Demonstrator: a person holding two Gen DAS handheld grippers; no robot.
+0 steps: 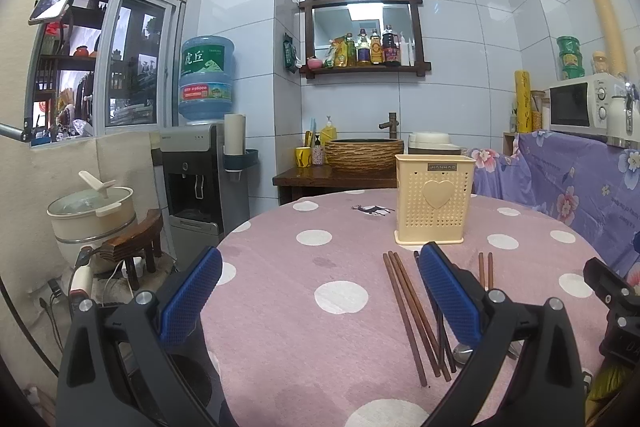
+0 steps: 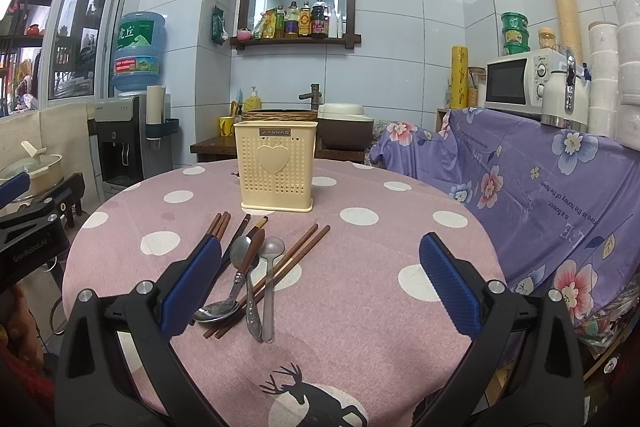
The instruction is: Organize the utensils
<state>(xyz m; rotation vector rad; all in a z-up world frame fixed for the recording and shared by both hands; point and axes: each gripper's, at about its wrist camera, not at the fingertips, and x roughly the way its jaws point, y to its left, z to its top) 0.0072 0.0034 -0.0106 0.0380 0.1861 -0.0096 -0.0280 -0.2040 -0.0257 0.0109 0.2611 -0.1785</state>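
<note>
Left gripper (image 1: 320, 291) hovered over round bench with pink polka-dot cloth (image 1: 280, 307), blue-padded fingers (image 1: 191, 297) spread wide, nothing between them. Right gripper (image 2: 320, 283) same: fingers (image 2: 448, 285) wide apart, empty, above bench (image 2: 380, 267).

Cream perforated plastic utensil holder with heart emblem (image 2: 276, 167) stood upright on bench, ahead of both finger pairs, far side of utensil pile. In left view, holder (image 1: 434, 199) sat just beyond right-hand finger tip.

Utensils loose on bench, all outside holder:
- Brown wooden chopsticks, bundle (image 1: 412, 311), seen in left view between the fingers, close to the right-hand one, running toward camera.
- Second pair of brown chopsticks (image 1: 485, 267) poked out past that same finger, mostly hidden behind it.
- In right view, second pair of chopsticks (image 2: 280, 269) lay diagonal between the fingers, nearer left-hand one.
- Dark chopsticks with pale tip (image 2: 244, 231) partly behind left-hand finger.
- Metal spoon with brown handle (image 2: 236, 283), bowl toward camera, crossed over the chopsticks.
- Two plain metal spoons (image 2: 270, 275) beside it, bowls away from camera; handles overlapped near their ends.

Left gripper body visible at left edge of right view (image 2: 28, 239); finger state not readable from there.
</note>
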